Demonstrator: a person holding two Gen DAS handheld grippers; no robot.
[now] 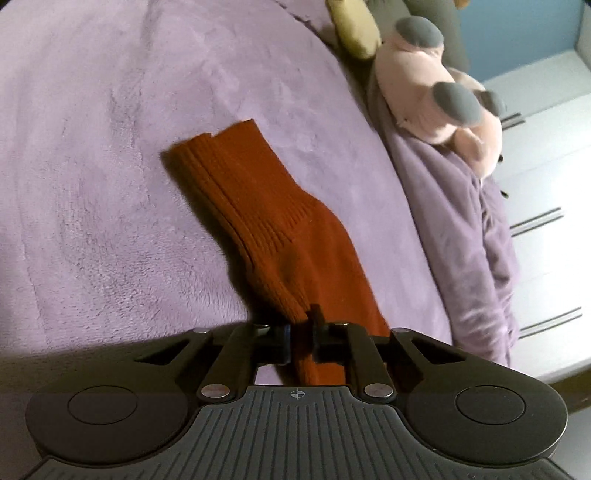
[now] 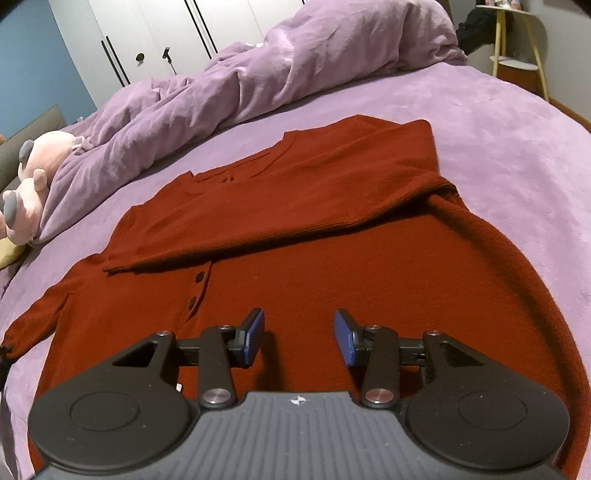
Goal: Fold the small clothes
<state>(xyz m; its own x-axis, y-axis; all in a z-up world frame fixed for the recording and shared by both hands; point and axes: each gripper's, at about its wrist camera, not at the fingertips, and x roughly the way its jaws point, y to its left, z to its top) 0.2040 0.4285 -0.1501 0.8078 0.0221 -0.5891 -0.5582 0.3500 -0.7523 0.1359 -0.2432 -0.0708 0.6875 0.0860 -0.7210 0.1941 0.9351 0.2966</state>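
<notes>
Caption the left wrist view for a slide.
Left gripper shut on the rust-red sweater's sleeve, lying on the purple bedspread.

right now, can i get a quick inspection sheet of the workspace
surface: purple fleece bed cover, bare around the garment
job's things: rust-red knit buttoned sweater lying flat, one sleeve folded across the chest; other sleeve stretched out sideways
clutter: pink plush toy with grey paws and bunched purple duvet at the bed's edge
grippers: left tool shut on the stretched-out sleeve; right tool open, pads apart above the sweater body
cables: nothing seen
surroundings: white wardrobe doors, blue wall, small shelf stand
</notes>
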